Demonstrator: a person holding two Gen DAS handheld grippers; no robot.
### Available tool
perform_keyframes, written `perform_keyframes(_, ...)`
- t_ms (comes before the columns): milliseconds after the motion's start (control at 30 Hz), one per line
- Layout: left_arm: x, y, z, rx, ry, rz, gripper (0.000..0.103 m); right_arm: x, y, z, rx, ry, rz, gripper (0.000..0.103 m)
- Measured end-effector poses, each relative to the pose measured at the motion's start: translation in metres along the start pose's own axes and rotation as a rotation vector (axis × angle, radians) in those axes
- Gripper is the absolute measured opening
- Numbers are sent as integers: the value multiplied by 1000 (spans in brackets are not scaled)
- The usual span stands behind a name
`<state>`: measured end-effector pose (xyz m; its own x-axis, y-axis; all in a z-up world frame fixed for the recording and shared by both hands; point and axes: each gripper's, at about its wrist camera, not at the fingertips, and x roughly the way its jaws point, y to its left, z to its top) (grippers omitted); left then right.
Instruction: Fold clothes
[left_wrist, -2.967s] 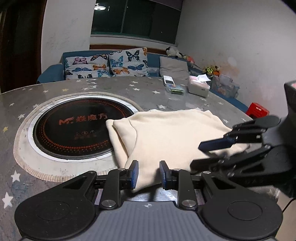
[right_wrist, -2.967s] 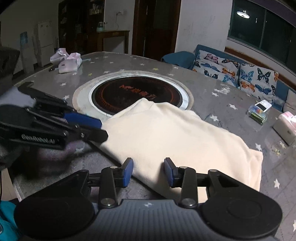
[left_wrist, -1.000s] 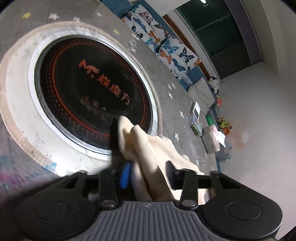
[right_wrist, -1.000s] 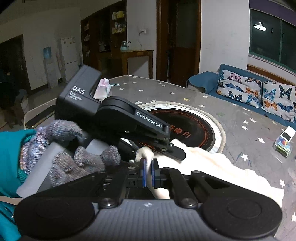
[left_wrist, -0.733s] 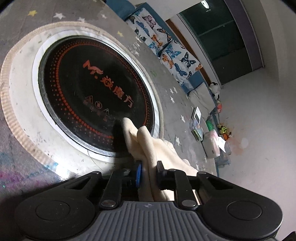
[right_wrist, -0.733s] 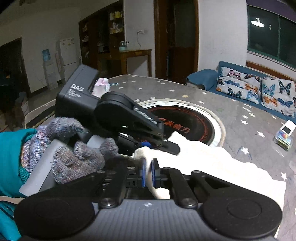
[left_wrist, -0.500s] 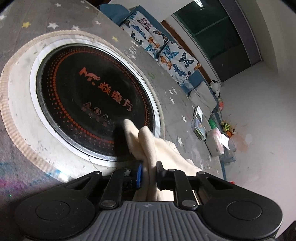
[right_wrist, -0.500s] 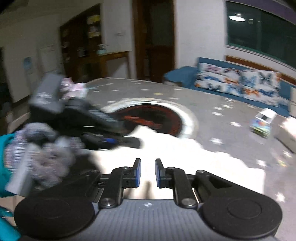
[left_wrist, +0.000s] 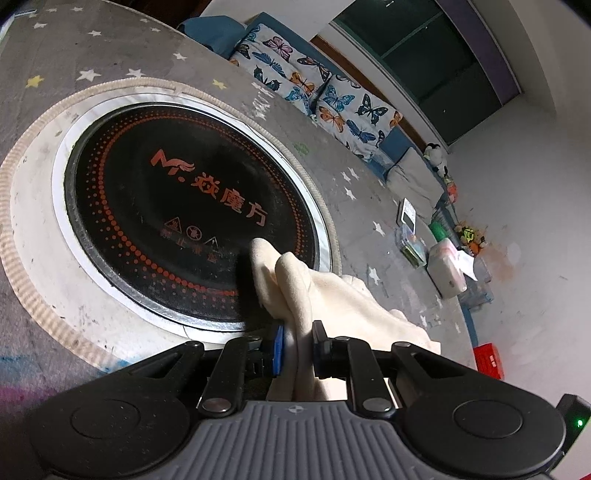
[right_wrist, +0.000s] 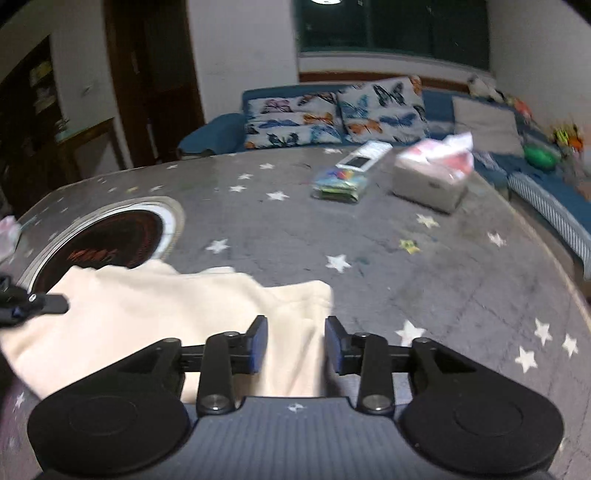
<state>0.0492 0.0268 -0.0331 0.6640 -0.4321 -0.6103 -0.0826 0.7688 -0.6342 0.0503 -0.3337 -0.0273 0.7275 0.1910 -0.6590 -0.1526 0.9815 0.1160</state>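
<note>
Left gripper (left_wrist: 297, 347) pinching a bunched corner of the cream garment (left_wrist: 351, 310), raised just ahead of its fingers. Right gripper (right_wrist: 295, 345) spread wide over the far corner, holding nothing. Risk: thick bunch slipping out, or dragging sideways with one corner loose.

A home living room: butterfly-cushioned sofa (right_wrist: 332, 110) behind a hotpot table (right_wrist: 369, 240).

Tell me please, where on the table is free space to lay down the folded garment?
The grey starred table is bare between the cream garment, the tissue box and the near right edge. Crowded: far side, where a small colourful packet lies beside the tissue box. The black round cooktop is partly covered by cloth.
</note>
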Motion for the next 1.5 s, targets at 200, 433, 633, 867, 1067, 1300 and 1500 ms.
perform_keyframes(200, 2, -6, 1, 50, -7, 25, 17, 9, -9, -3, 64, 5, 43, 33)
perform_keyframes(433, 3, -11, 2, 88, -12, 43, 17, 10, -7, -4, 81, 5, 90, 12)
perform_keyframes(633, -3, -26, 2, 152, -32, 41, 16, -4, 1, -4, 71, -42, 80, 10)
perform_keyframes(867, -10, -51, 2, 234, -51, 20, 15, -41, 0, 1, 59, -123, 80, 10)
perform_keyframes(1067, -2, -86, -5, 309, -45, -23, 14, -70, -17, 3, 63, -174, 23, 9)
perform_keyframes(1300, 20, -130, -21, 383, -13, -69, 14, -99, -50, 3, 78, -218, -76, 9)
perform_keyframes(1500, 42, -166, -40, 448, 23, -97, 14, -113, -81, 0, 107, -229, -158, 9)
